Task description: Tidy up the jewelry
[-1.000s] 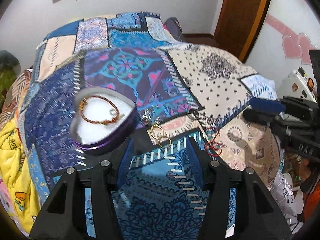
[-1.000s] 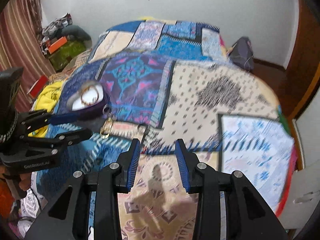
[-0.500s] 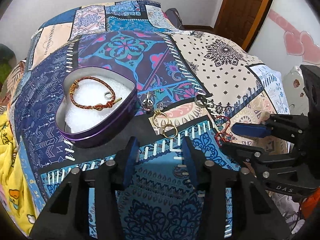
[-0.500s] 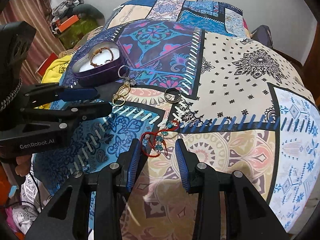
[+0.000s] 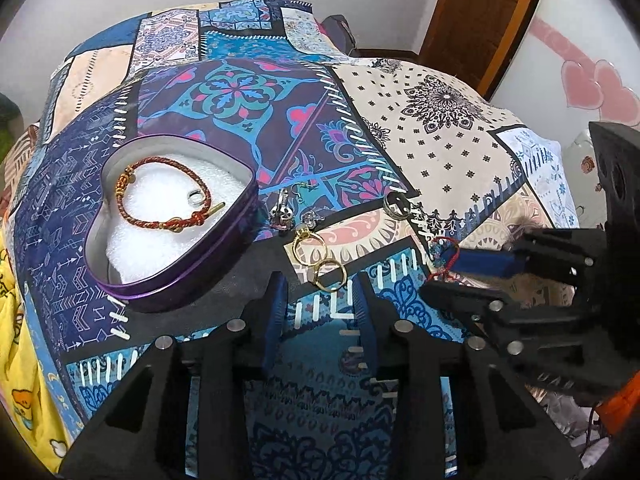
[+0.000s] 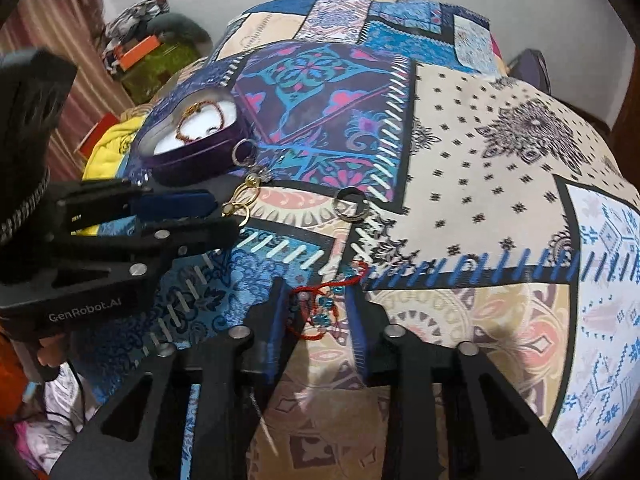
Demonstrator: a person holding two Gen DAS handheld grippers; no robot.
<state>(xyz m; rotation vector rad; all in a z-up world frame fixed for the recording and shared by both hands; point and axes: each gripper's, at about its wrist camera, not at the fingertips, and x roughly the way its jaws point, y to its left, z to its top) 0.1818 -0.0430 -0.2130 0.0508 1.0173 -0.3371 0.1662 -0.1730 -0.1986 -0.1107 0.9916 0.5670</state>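
Note:
A purple heart-shaped tin point(image 5: 176, 280) point(image 6: 200, 160) lies on the patchwork bedspread with a red-gold braided bracelet point(image 5: 160, 196) and a small ring on its white foam. Two gold rings point(image 5: 320, 258) point(image 6: 240, 200) lie just ahead of my open left gripper point(image 5: 320, 292). Silver charms point(image 5: 284, 208) and a dark ring point(image 5: 396, 206) point(image 6: 352, 206) lie beyond them. A red string bracelet with teal beads point(image 6: 316, 312) lies between the open jaws of my right gripper point(image 6: 316, 304), on the bed; part of it shows in the left wrist view point(image 5: 444, 256).
The bedspread point(image 6: 480, 152) drops off at its edges. A yellow blanket point(image 5: 20, 360) hangs at the left side. A wooden door point(image 5: 488, 12) stands at the back right. Clutter point(image 6: 148, 52) sits on the floor at the far left.
Both grippers have come lower and closer to the bed. The right gripper's fingers now straddle the red string bracelet. The left gripper has moved up to the gold rings.

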